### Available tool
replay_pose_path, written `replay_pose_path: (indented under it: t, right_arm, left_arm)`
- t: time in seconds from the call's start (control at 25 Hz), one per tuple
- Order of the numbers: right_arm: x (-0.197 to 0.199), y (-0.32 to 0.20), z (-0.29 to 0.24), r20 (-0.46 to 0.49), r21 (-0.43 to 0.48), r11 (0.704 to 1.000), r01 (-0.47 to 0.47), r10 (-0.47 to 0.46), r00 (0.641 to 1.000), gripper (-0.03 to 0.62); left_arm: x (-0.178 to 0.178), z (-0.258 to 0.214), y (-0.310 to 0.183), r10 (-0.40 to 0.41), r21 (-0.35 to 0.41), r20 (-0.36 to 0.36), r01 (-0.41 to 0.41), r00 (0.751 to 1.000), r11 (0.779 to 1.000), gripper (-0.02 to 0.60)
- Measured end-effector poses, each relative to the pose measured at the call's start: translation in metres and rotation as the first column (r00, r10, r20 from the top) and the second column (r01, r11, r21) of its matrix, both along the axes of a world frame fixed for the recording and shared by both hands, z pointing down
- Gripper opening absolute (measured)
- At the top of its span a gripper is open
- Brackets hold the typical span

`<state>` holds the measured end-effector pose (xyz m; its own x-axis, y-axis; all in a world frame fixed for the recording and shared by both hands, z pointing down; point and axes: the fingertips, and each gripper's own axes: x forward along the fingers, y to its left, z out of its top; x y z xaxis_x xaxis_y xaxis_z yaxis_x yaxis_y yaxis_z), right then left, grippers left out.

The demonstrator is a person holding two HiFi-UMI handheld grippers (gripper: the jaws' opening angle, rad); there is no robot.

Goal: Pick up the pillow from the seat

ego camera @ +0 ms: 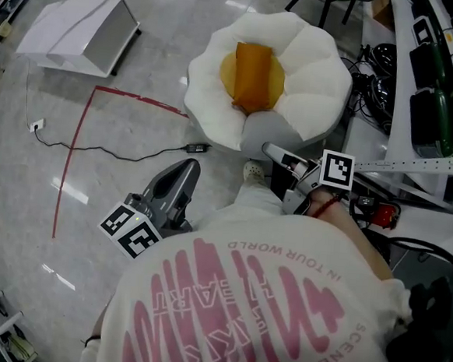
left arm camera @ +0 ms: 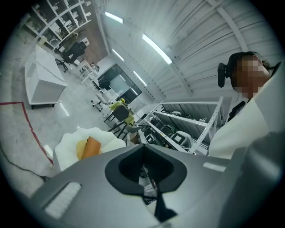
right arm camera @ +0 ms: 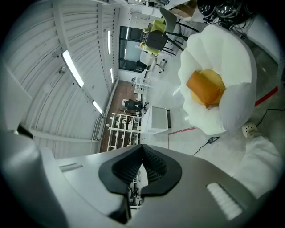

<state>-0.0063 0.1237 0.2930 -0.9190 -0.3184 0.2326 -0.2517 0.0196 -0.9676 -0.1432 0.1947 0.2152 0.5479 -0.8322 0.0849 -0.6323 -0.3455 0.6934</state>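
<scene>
An orange pillow [ego camera: 253, 75] lies on the yellow middle of a white, petal-shaped seat [ego camera: 313, 66] on the floor ahead of me. My left gripper [ego camera: 187, 167] is held low, short of the seat and to its left, jaws shut and empty. My right gripper [ego camera: 269, 150] hovers just in front of the seat's near edge, also shut with nothing in it. In the left gripper view the pillow [left arm camera: 91, 146] and seat [left arm camera: 69, 142] sit far off beyond the shut left gripper [left arm camera: 149, 185]. In the right gripper view the pillow [right arm camera: 205, 87] rests in the seat [right arm camera: 231, 58], well clear of the right gripper [right arm camera: 138, 176].
A white cabinet [ego camera: 82, 28] lies on the floor at the far left. A red tape line [ego camera: 77, 141] and a black cable with an adapter [ego camera: 196, 147] cross the floor near the seat. White racks with cables and equipment [ego camera: 428, 98] crowd the right side. My shoe [ego camera: 253, 171] is beside the seat.
</scene>
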Motion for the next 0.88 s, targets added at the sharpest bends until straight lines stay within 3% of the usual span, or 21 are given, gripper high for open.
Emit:
replay_pose_path:
  t: [0.52, 0.88]
  right_arm:
    - [0.025, -0.110, 0.000, -0.015, -0.012, 1.000, 0.023, -0.023, 1.000, 0.000]
    - [0.069, -0.186, 0.013, -0.028, -0.038, 0.999, -0.002, 0.001, 1.000, 0.000]
  left_arm:
    - [0.017, -0.006, -0.106, -0.056, -0.027, -0.035, 0.055, 0.998, 0.998, 0.011]
    - [0.069, 0.015, -0.180, 0.033, -0.092, -0.017, -0.034, 0.999, 0.995, 0.011]
